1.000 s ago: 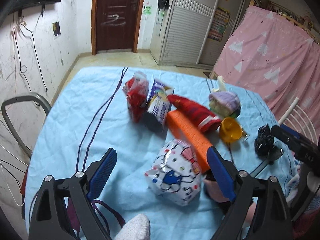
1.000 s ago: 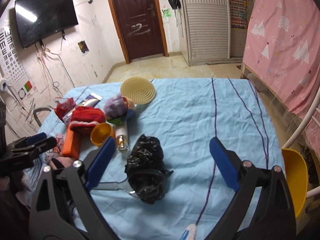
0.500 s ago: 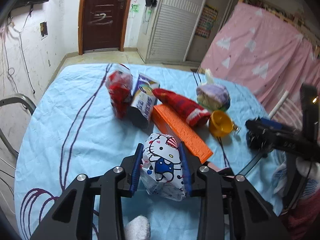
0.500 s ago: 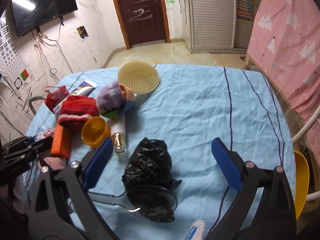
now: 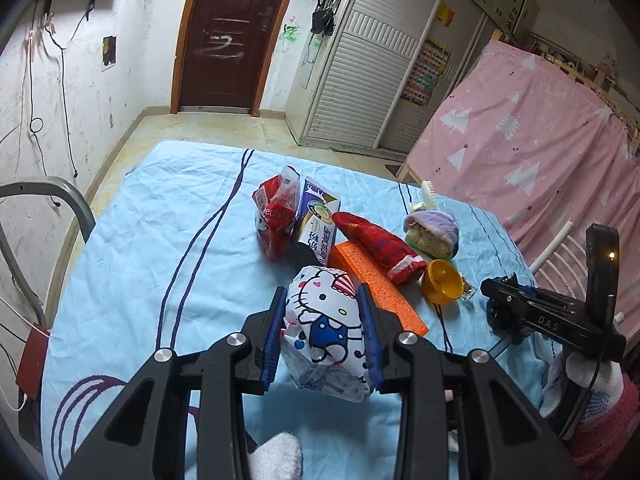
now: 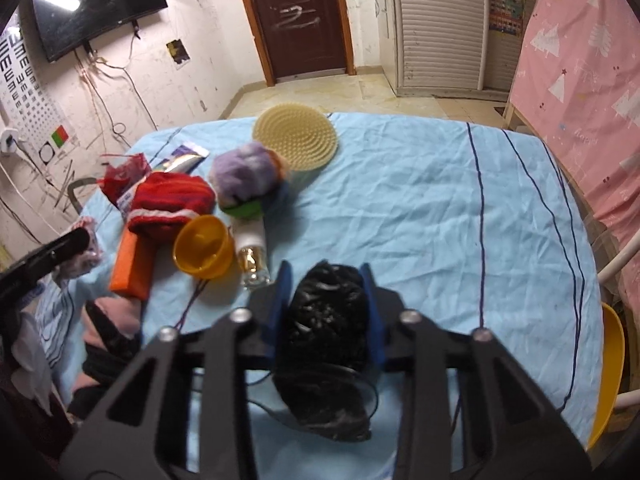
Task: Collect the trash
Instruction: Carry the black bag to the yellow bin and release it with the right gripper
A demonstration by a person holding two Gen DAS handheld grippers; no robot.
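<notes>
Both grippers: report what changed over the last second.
The left gripper closed on the Hello Kitty bag and lifted it. The right gripper moved in and closed around the black plastic bag. The orange box, red sock and yellow cup stayed put.

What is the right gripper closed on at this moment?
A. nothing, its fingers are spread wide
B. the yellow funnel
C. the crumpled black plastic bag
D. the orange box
C: in the right wrist view, the right gripper has both blue pads pressed against the sides of the crumpled black plastic bag, while the yellow funnel and the orange box lie apart on the blue cloth.
</notes>
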